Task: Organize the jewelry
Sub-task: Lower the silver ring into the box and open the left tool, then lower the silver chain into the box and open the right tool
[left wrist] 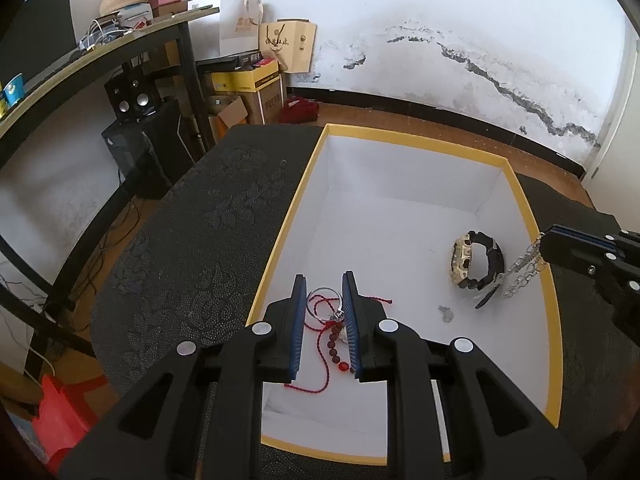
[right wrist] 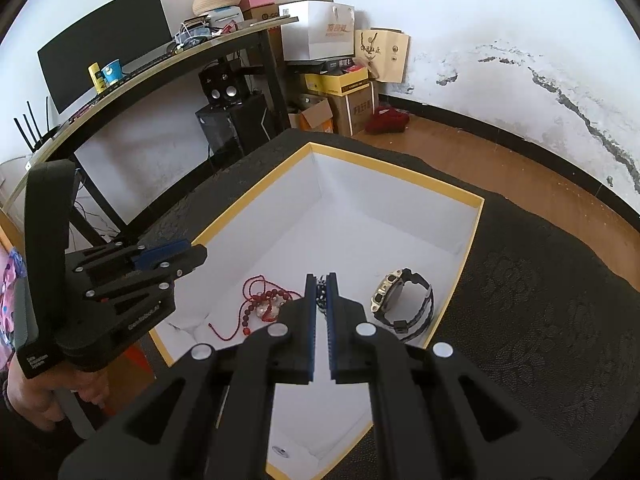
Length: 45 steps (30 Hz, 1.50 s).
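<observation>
A white box with a yellow rim [left wrist: 408, 136] [right wrist: 400, 172] stands on a dark patterned cloth. Inside lie a black and gold watch [left wrist: 476, 260] [right wrist: 404, 300] and a red beaded cord bracelet [left wrist: 334, 344] [right wrist: 260, 304]. My left gripper [left wrist: 325, 292] is shut on a silver ring [left wrist: 320, 304] and holds it over the red bracelet. My right gripper [right wrist: 321, 280] is shut on a silver chain [right wrist: 320, 294], which hangs beside the watch in the left wrist view [left wrist: 524, 268].
A small silver piece [left wrist: 446, 314] lies on the box floor near the watch. A desk with a monitor [right wrist: 104, 56], speakers, a computer tower and cardboard boxes [right wrist: 344, 92] stand behind the table. A red stool [left wrist: 60, 412] is at the lower left.
</observation>
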{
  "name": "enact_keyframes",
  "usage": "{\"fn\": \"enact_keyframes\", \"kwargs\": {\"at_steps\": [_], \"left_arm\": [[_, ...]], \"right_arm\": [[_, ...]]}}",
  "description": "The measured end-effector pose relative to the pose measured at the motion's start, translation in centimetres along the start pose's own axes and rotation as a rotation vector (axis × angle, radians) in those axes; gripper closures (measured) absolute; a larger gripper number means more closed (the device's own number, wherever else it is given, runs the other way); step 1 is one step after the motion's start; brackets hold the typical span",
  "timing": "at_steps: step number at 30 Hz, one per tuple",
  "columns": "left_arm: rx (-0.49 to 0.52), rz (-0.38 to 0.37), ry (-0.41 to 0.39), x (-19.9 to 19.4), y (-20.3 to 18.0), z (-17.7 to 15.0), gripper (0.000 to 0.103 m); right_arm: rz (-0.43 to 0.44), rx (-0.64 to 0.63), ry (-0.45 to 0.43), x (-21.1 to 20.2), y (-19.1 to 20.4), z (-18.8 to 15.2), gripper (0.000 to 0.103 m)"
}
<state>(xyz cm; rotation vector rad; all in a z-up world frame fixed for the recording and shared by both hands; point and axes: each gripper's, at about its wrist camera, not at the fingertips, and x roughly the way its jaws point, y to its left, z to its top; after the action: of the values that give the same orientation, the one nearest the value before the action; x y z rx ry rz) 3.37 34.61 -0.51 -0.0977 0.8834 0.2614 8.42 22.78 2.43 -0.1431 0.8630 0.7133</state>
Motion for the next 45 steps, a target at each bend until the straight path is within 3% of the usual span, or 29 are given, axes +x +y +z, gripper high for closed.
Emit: {"fn": "enact_keyframes", "kwargs": {"at_steps": [13, 14, 15, 17, 19, 21, 24, 34, 45], "left_arm": [[-0.001, 0.006, 0.024, 1.1, -0.2, -0.3, 0.084], [-0.005, 0.009, 0.025, 1.3, -0.2, -0.4, 0.077], [-0.008, 0.023, 0.026, 1.4, -0.3, -0.4, 0.054], [-0.023, 0.038, 0.009, 1.2, -0.3, -0.5, 0.027], [-0.028, 0.037, -0.01, 0.7, -0.3, -0.5, 0.024], [-0.034, 0.031, -0.022, 0.5, -0.4, -0.4, 0.013], [-0.04, 0.026, -0.019, 0.5, -0.1, -0.3, 0.008], [-0.051, 0.035, -0.023, 0.3, 0.4, -0.3, 0.008], [-0.068, 0.044, -0.024, 0.3, 1.2, -0.3, 0.008]], "right_arm": [[-0.004, 0.008, -0.011, -0.3, -0.2, 0.0, 0.098], [-0.003, 0.007, -0.01, -0.3, -0.2, 0.1, 0.098], [-0.003, 0.005, -0.01, -0.3, -0.2, 0.1, 0.098], [-0.002, 0.007, -0.009, -0.3, -0.1, 0.1, 0.098], [-0.003, 0.008, -0.011, -0.4, -0.1, 0.2, 0.098], [-0.003, 0.01, -0.013, -0.4, -0.2, 0.3, 0.098], [-0.004, 0.012, -0.014, -0.4, -0.2, 0.2, 0.098], [-0.002, 0.008, 0.0, 0.1, -0.3, 0.0, 0.098], [-0.037, -0.013, 0.127, 5.0, -0.7, -2.3, 0.098]]}}
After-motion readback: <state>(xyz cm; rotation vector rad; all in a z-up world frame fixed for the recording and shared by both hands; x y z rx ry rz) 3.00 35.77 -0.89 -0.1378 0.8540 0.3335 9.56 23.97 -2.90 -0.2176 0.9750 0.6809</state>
